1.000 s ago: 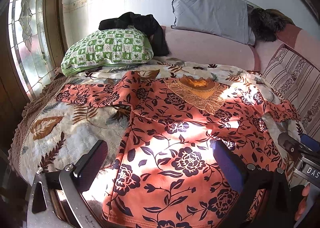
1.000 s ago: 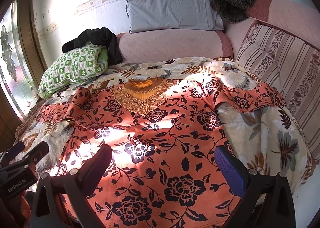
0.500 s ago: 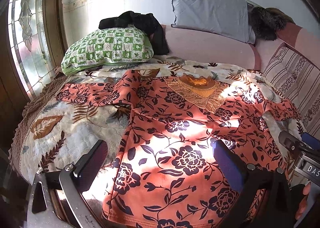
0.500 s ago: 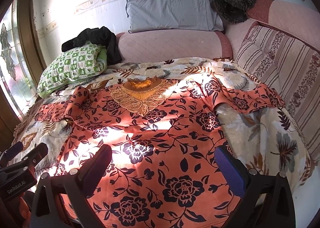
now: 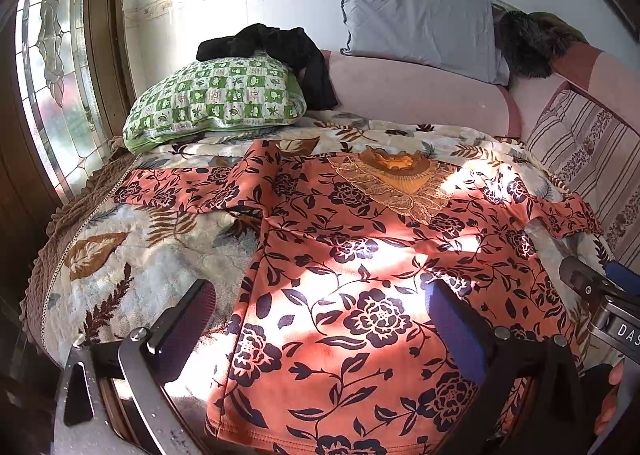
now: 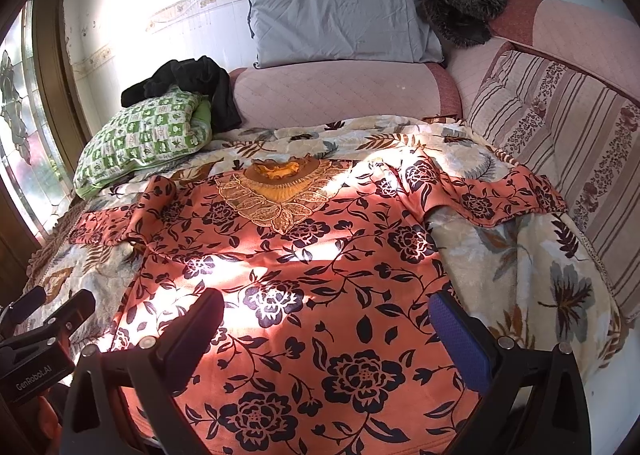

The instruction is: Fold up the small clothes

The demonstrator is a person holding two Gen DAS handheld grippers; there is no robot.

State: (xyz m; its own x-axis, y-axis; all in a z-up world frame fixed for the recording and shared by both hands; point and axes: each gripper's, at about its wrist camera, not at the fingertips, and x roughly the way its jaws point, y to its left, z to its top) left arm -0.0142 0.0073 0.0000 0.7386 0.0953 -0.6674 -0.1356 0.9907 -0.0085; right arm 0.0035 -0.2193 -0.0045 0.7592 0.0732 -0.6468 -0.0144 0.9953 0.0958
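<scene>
Left wrist view: left gripper (image 5: 320, 319) is hovering with jaws wide apart, gripping nothing, over the near hem of the orange floral blouse (image 5: 360, 255). The blouse is lying flat on the plush leaf-print blanket (image 5: 120, 255), lace collar far side.

Right wrist view: right gripper (image 6: 328, 331) is also gaping, empty, over the blouse (image 6: 304, 263). Checked green pillow (image 6: 140, 139) is sitting far left.

Hard daylight from the stained-glass window (image 5: 52, 67) throws blown-out patches across the orange floral garment (image 5: 360, 275) beside it, wall above glaring, fisheye corners black, edges bent, focus sharp.
</scene>
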